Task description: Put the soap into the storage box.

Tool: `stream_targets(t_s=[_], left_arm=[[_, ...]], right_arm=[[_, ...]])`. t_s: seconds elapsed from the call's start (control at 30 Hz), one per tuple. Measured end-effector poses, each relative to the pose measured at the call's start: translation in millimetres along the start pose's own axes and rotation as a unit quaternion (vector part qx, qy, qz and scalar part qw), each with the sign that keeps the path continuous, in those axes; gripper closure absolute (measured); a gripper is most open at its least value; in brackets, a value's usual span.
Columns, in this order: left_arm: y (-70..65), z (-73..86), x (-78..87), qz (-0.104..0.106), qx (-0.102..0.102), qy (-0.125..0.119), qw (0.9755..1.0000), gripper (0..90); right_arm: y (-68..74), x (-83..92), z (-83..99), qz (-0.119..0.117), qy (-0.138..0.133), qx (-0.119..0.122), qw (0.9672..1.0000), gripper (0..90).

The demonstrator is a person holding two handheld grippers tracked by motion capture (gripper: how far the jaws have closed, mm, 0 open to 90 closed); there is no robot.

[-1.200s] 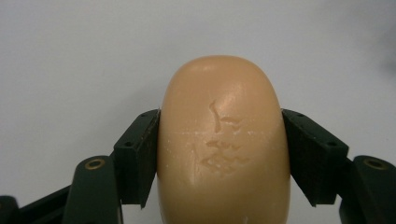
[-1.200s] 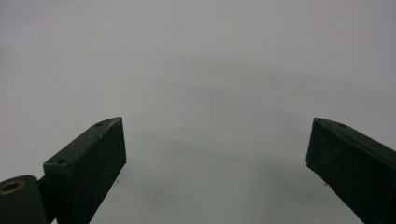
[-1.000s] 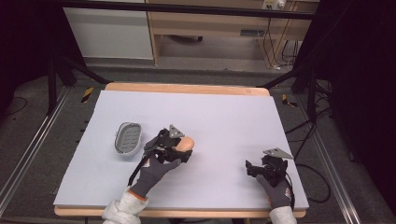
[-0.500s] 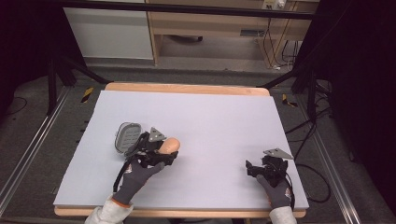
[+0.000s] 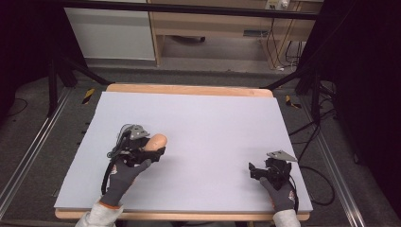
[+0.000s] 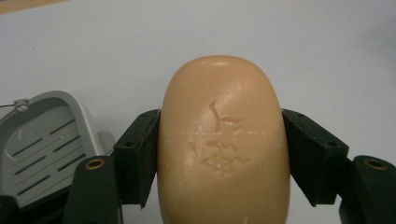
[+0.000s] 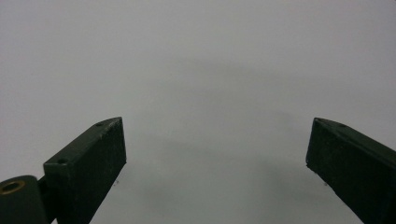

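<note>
Soap bar (image 6: 223, 140) is pinched in the left hand-held gripper (image 5: 150, 150), right beside a grey slotted soap dish (image 6: 39, 140). Right hand-held gripper (image 5: 257, 171) sits spread apart, well away, over bare pale tabletop (image 5: 213, 127).

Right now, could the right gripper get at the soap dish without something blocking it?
Probably not easily. The right gripper sits open across the table, while the soap dish lies beyond the left gripper, which holds the soap bar beside it.
</note>
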State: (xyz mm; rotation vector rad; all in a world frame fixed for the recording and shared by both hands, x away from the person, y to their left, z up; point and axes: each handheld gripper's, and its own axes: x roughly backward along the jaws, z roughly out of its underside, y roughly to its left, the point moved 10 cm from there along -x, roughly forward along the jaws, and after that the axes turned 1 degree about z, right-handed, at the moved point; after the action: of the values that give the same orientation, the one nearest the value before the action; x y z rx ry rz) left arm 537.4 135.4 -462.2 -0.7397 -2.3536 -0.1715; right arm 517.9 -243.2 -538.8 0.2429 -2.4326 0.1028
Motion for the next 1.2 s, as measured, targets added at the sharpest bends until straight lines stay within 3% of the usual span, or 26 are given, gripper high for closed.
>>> stream_targets(t_s=[0.53, 1.2], left_arm=[[52.8, 5.3, 5.8, -0.042, 0.049, -0.008, 0.9979, 31.7], [88.1, 12.8, -1.0, -0.073, 0.078, -0.002, 0.9943, 31.7]], right_arm=[[1.4, -2.0, 1.8, 0.000, 0.004, 0.009, 1.0000, 5.2], [2.2, -3.7, 2.6, -0.002, 0.007, 0.010, 0.9999, 5.2]])
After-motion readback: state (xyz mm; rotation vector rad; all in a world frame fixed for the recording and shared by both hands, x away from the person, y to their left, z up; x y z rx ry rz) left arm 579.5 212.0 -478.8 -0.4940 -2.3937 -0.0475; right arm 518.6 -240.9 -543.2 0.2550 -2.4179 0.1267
